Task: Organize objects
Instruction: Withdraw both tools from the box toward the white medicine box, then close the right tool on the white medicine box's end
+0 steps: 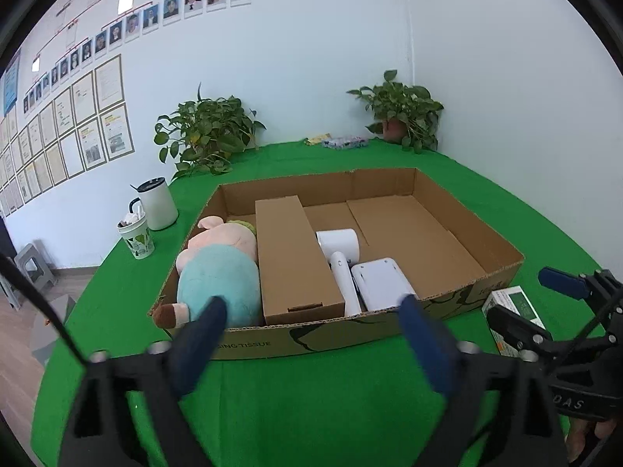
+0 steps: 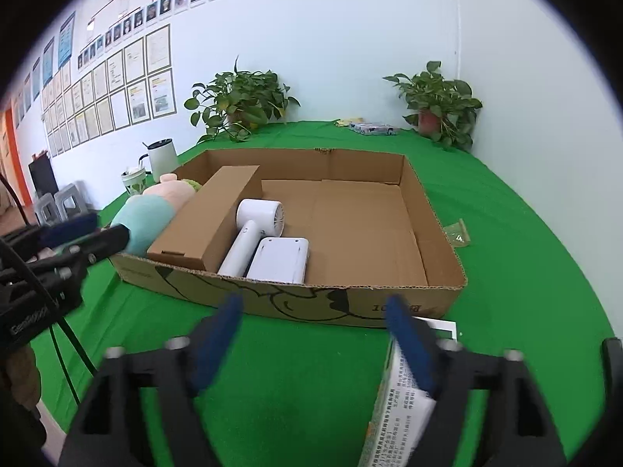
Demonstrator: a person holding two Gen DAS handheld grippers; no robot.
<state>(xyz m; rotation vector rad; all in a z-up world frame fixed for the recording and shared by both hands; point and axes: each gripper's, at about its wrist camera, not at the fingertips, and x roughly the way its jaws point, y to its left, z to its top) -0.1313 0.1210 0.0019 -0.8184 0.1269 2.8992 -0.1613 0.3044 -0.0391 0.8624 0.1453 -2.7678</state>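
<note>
Your left hand-held gripper (image 1: 311, 311) stands wide apart and empty at the bottom of the frame, over the green-covered desk (image 1: 311, 408). Your right hand-held gripper (image 2: 315, 311) is also apart; a green-and-white printed carton (image 2: 401, 408) lies by its right finger. Beyond, mid-frame, the shallow brown cardboard tray (image 1: 389, 330) holds a pink-and-teal plush toy (image 1: 218, 272), a long brown box (image 1: 292, 257) and a white hair dryer (image 1: 338, 249).
</note>
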